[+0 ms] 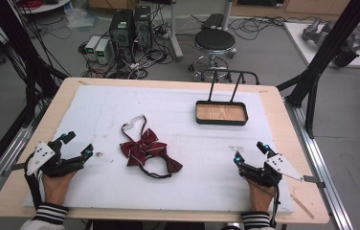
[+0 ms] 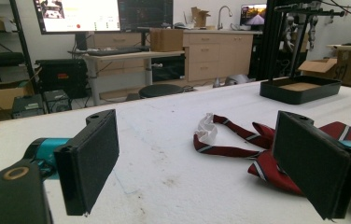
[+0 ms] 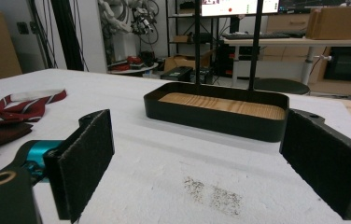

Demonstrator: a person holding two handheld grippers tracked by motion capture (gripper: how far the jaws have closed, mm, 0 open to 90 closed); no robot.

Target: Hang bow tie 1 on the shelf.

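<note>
Writing: no brand or label can be read; the monitor behind the table in the left gripper view is too blurred to make out.
Surface: a white foam sheet covers a pale wooden table; the sheet carries scuffs, and a dark speckled stain lies in front of the right gripper's jaws.
Room: grey floor, black frame posts at both sides, two computer towers amid tangled cables and one round black stool beyond the far edge; desks, cabinets, shelves and cardboard boxes stand farther back in the gripper views.
Bow tie: one, dark red with thin pale stripes, lies flat on the sheet left of centre, its strap looping away to a white end; untouched, apart from both grippers.
Tray: one, black-walled with a wood-grain floor, sits right of centre toward the far edge, a black two-post handle rising behind it.
Left gripper: rests low at the near left, held by a hand in a striped cuff; jaws spread wide, nothing between them, the bow tie just beyond its right jaw in its own view.
Right gripper: rests at the near right, jaws likewise wide apart and empty, facing the tray.
Count: two grippers, one bow tie, one tray.
</note>
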